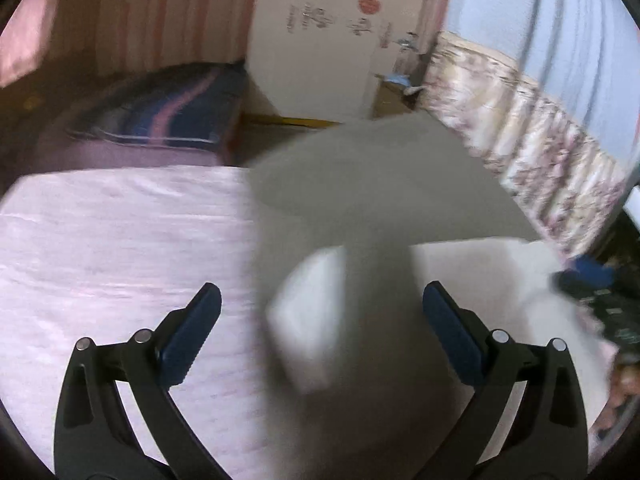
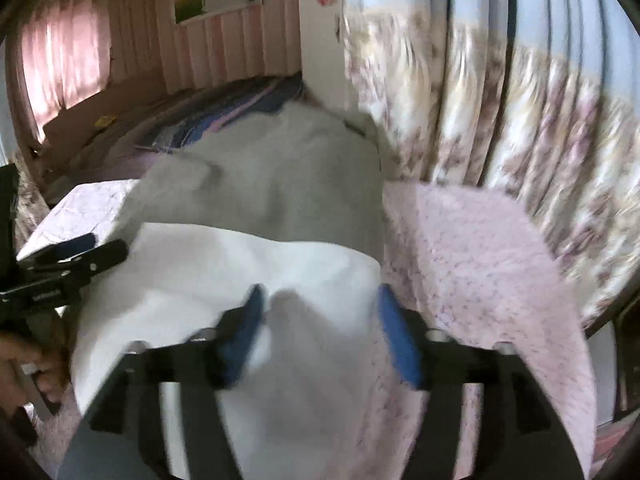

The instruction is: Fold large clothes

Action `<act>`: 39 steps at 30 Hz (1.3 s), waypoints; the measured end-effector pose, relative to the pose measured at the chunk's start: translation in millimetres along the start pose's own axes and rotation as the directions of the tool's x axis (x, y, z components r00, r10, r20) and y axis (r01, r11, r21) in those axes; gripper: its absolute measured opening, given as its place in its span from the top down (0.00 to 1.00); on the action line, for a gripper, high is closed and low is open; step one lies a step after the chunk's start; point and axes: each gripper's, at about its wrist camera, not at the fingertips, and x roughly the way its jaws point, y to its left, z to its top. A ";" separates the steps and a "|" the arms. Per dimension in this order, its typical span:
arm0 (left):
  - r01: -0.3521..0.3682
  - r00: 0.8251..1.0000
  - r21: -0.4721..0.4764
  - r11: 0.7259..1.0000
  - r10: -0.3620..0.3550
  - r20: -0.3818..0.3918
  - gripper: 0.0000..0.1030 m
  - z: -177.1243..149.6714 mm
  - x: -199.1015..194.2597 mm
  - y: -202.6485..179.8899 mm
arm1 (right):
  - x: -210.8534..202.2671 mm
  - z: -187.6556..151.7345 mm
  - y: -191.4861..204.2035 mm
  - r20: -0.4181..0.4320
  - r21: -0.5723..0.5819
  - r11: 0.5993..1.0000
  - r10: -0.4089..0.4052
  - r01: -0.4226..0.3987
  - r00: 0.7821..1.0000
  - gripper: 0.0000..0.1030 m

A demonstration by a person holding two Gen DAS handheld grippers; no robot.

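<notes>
My left gripper (image 1: pixel 320 316) has its fingers spread wide, blue pads (image 1: pixel 192 332) well apart, nothing pinched. Grey-and-white garment (image 1: pixel 360 200) lies on the pink bed sheet (image 1: pixel 100 248), blurred, filling my left view from centre out to 3 o'clock; part of it sits in the gap between the pads, but neither pad touches it that I can tell.

My right gripper (image 2: pixel 320 328) is also spread, pads apart. The white part of the garment (image 2: pixel 224 264) lies under and between them; the pads do not press on it. The grey part runs away toward 12 o'clock, up to a striped blue-pink pillow (image 2: pixel 224 116) at 11. A fuzzy pink blanket (image 2: pixel 472 256) lies at 3 o'clock, touching the garment's right edge.

In the right view my left gripper shows at 9 o'clock, at the garment's left edge; contact unclear. My hand (image 2: pixel 24 364) is at 8 o'clock below it.

Floral curtain (image 2: pixel 500 100) at 1–3 o'clock in the right view. White door (image 1: pixel 320 52) with red stickers at 12 o'clock in the left view. Both views are motion-blurred.
</notes>
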 end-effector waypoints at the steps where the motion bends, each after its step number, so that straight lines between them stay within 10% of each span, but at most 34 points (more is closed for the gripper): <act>1: -0.039 0.999 0.003 0.999 0.039 0.024 0.03 -3.6 -18.5 15.2 | -9.6 -1.9 7.1 0.024 -0.006 1.000 0.008 -0.008 1.000 0.18; 10: -0.208 0.946 0.005 0.978 0.199 0.255 0.03 -53.7 -153.1 114.6 | -67.6 -32.1 94.0 0.113 -0.055 0.988 0.149 -0.143 0.982 0.14; 18: -0.337 0.874 -0.013 0.941 0.318 0.368 0.03 -56.1 -185.3 136.1 | -93.0 -51.2 97.3 0.262 -0.040 0.998 0.056 -0.047 0.963 0.14; 23: -0.271 0.905 -0.023 0.962 0.263 0.335 0.03 -55.7 -183.3 136.2 | -106.7 -48.2 85.1 0.293 0.015 1.000 0.021 -0.027 0.956 0.13; 33: -0.164 0.910 0.006 0.986 0.149 0.387 0.03 -63.2 -194.5 119.4 | -95.7 -50.5 78.2 0.257 0.055 0.998 0.028 -0.043 0.966 0.13; 39: -0.227 0.896 0.053 0.972 0.187 0.402 0.03 -65.1 -188.5 109.9 | -97.4 -50.1 72.1 0.258 0.078 0.996 0.026 -0.047 0.966 0.13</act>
